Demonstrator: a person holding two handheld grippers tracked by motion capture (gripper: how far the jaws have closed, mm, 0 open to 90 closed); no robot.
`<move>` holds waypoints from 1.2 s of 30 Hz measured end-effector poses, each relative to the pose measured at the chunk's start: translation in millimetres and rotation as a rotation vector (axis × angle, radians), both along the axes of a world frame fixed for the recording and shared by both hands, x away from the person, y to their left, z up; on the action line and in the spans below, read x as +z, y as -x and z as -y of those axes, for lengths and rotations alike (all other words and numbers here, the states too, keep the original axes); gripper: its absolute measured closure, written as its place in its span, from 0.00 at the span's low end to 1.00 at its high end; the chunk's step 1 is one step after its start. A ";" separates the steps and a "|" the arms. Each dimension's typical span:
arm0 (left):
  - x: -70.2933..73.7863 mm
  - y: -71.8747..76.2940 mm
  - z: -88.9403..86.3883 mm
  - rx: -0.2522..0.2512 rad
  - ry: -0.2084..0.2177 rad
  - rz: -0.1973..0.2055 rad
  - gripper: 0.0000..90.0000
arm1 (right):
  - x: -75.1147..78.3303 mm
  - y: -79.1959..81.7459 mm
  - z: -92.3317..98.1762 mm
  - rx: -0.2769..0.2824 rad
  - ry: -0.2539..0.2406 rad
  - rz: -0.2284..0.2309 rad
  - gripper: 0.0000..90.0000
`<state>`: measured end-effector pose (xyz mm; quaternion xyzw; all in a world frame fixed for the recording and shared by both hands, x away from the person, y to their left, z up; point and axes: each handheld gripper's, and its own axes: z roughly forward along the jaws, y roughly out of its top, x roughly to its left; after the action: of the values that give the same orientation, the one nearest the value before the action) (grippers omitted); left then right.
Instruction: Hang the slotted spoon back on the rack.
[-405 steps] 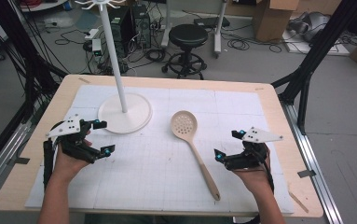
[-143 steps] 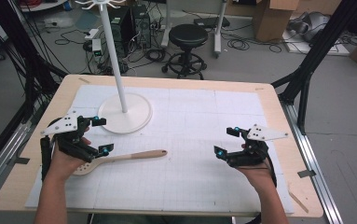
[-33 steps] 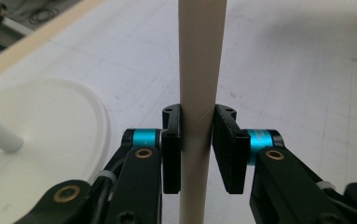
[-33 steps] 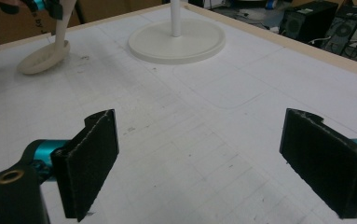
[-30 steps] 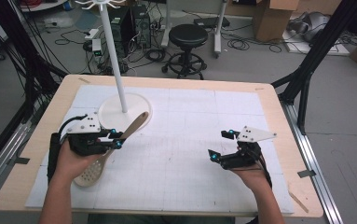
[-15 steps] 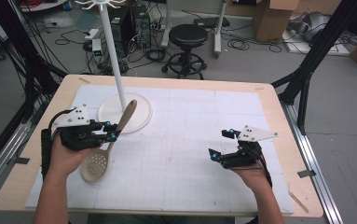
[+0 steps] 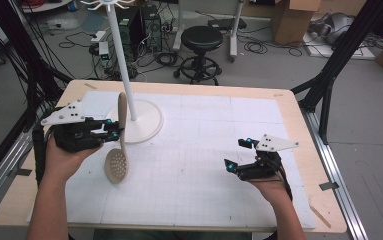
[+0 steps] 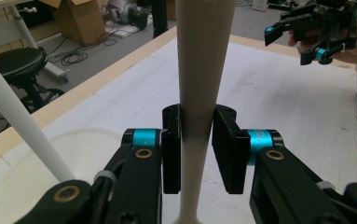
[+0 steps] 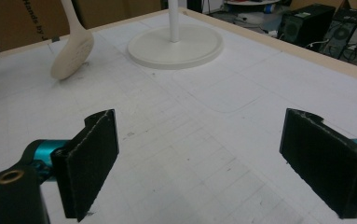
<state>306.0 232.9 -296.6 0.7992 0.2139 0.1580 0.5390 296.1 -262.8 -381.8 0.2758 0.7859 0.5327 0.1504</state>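
Your left gripper [image 7: 115, 133] is clamped on the smooth beige handle of the slotted spoon [image 7: 119, 145], held over the left part of the white gridded mat [image 7: 209, 150]. The spoon stands nearly upright: handle tip up, round perforated bowl down, just beside the white stand [image 7: 129, 95] with its disc base. Your left hand [image 7: 69, 150] points the gripper toward the stand. Your right gripper [image 7: 240, 154] rests low over the mat, jaws spread wide with nothing between them.

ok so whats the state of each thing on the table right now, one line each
slotted spoon: held by its handle, upright, bowl down, lifted off the mat
left claw: shut on the slotted spoon's handle
right claw: open, holding nothing, low over the mat
white stand: upright on its round base, untouched
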 end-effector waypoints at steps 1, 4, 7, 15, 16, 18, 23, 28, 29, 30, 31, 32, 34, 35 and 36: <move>0.0 0.0 0.0 0.000 0.000 0.000 0.82 | 0.0 0.0 0.0 0.000 0.000 0.000 0.12; 5.0 -0.7 -2.0 0.008 0.000 0.002 0.82 | -0.1 0.3 -0.2 0.001 -0.001 -0.008 0.12; 9.4 -1.2 -3.9 0.009 0.002 0.002 0.82 | -0.3 0.2 -0.3 0.001 -0.002 -0.009 0.12; 20.3 -6.6 -9.9 0.016 0.010 -0.011 0.82 | -0.6 0.0 0.2 -0.001 -0.004 -0.012 0.12; 21.9 -7.4 -10.6 0.015 0.011 -0.011 0.82 | -0.8 -0.2 0.2 -0.002 -0.004 -0.011 0.12; 25.8 -9.0 -12.2 0.019 0.013 -0.015 0.82 | -0.9 -0.3 0.5 -0.003 -0.004 -0.014 0.12; 37.5 -17.2 -18.1 0.019 0.012 -0.038 0.82 | -0.9 -0.7 0.9 -0.003 -0.005 -0.009 0.12; 54.1 -25.9 -24.2 0.032 -0.002 -0.041 0.82 | -0.8 -0.7 1.2 -0.003 -0.007 -0.011 0.12; 57.6 -27.9 -25.8 0.035 -0.003 -0.044 0.82 | -0.9 -0.8 1.2 -0.002 -0.007 -0.011 0.12; 60.9 -30.1 -27.6 0.035 -0.004 -0.043 0.82 | -1.0 -1.2 1.1 0.001 -0.007 -0.008 0.12; 64.1 -32.1 -29.4 0.034 -0.002 -0.042 0.82 | -1.0 -0.8 0.8 0.002 -0.008 -0.015 0.12; 67.1 -34.3 -31.1 0.039 0.001 -0.046 0.82 | -1.0 -0.8 0.7 0.002 -0.008 -0.015 0.12; 76.0 -41.2 -35.1 0.057 -0.001 -0.047 0.82 | -1.0 -0.9 0.7 0.002 -0.008 -0.015 0.12; 76.0 -41.2 -35.1 0.057 -0.001 -0.047 0.82 | -1.0 -0.9 0.7 0.002 -0.008 -0.015 0.12; 79.3 -43.7 -36.5 0.064 -0.009 -0.045 0.82 | -1.0 -1.1 1.0 0.001 -0.007 -0.010 0.12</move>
<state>349.7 269.4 -217.3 0.7978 0.2508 0.1580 0.5251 297.3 -263.8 -382.8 0.2787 0.7848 0.5342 0.1453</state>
